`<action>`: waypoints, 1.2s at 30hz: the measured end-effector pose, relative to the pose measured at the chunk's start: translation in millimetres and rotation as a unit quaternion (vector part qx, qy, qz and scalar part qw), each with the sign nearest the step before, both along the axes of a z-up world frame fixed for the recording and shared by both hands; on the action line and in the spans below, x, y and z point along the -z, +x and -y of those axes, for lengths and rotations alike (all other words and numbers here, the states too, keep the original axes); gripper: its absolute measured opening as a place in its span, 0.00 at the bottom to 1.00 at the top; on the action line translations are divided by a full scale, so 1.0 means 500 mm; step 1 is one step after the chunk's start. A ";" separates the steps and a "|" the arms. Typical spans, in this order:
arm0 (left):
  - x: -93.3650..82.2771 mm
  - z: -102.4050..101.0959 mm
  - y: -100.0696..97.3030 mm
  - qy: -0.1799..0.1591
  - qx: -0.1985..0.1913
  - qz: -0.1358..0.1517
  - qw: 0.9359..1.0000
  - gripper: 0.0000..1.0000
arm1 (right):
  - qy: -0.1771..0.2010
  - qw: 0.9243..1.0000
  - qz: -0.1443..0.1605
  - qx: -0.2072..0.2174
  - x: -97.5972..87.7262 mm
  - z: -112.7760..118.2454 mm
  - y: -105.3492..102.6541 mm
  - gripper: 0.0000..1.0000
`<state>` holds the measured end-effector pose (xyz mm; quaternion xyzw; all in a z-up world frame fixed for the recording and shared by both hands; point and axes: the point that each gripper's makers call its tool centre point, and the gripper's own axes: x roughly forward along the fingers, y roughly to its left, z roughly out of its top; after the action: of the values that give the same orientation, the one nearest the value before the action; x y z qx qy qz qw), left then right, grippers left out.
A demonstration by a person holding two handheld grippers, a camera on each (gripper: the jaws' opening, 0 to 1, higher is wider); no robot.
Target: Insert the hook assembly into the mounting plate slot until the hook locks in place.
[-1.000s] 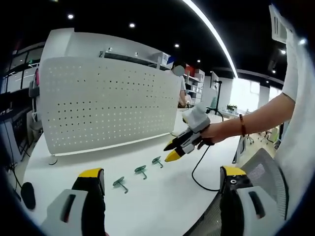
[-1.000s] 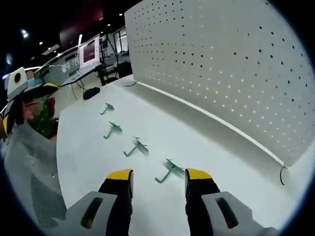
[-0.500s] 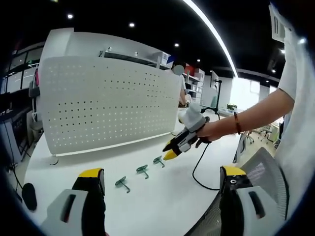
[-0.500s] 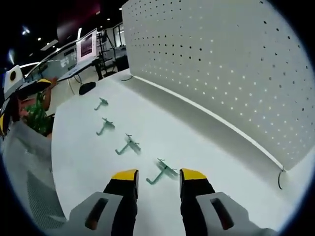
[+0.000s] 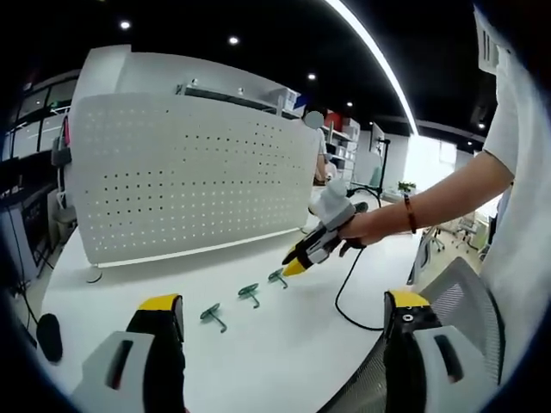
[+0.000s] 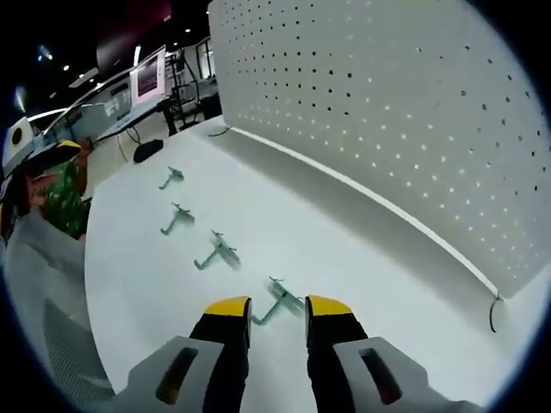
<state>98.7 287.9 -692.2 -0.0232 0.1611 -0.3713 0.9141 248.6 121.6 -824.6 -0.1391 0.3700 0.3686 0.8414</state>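
Several green hooks lie in a row on the white table (image 6: 129, 284) in front of the upright white pegboard (image 6: 387, 112) (image 5: 189, 185). My right gripper (image 6: 277, 311) is low over the table and open, its yellow tips narrowly either side of the nearest hook (image 6: 277, 299). Further hooks (image 6: 218, 251) (image 6: 178, 219) (image 6: 171, 177) lead away to the left. In the left gripper view, a hand holds the right gripper (image 5: 295, 263) with its tips at the end hook (image 5: 277, 277); two more hooks (image 5: 250, 293) (image 5: 213, 316) lie nearer. My left gripper (image 5: 284, 318) stands wide open, holding nothing.
A black mouse (image 5: 36, 337) (image 6: 146, 151) lies at the table's far end. A black cable (image 5: 344, 301) runs over the table edge by a mesh chair (image 5: 448, 292). The person's arm (image 5: 430, 206) reaches in from the right. The pegboard stands on a small foot (image 5: 91, 277).
The right gripper has moved forward and down onto the nearest hook, and its jaws have narrowed around it. The left gripper has hardly moved.
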 end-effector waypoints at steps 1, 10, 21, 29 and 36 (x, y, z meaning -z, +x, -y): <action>0.000 -0.001 0.000 -0.001 0.000 0.000 1.000 0.99 | 0.000 1.000 0.000 -0.001 0.000 -0.001 0.001 0.24; 0.004 -0.006 0.003 0.001 -0.005 -0.003 1.000 0.99 | -0.010 1.000 -0.016 -0.006 0.024 -0.004 0.011 0.21; 0.005 -0.009 0.007 0.002 -0.006 -0.004 1.000 0.99 | -0.028 0.999 -0.021 0.001 0.038 0.001 0.013 0.14; 0.003 -0.007 0.007 0.001 -0.005 -0.003 1.000 0.99 | -0.045 0.999 -0.025 -0.004 0.044 0.002 0.008 0.05; 0.002 -0.005 0.006 0.001 -0.004 -0.002 1.000 0.99 | -0.073 0.997 -0.014 -0.027 0.044 0.002 0.000 0.03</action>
<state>101.9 290.3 -693.0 -0.0238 0.1631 -0.3676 0.9153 248.7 120.5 -846.8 -0.2053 0.4038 0.3646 0.8135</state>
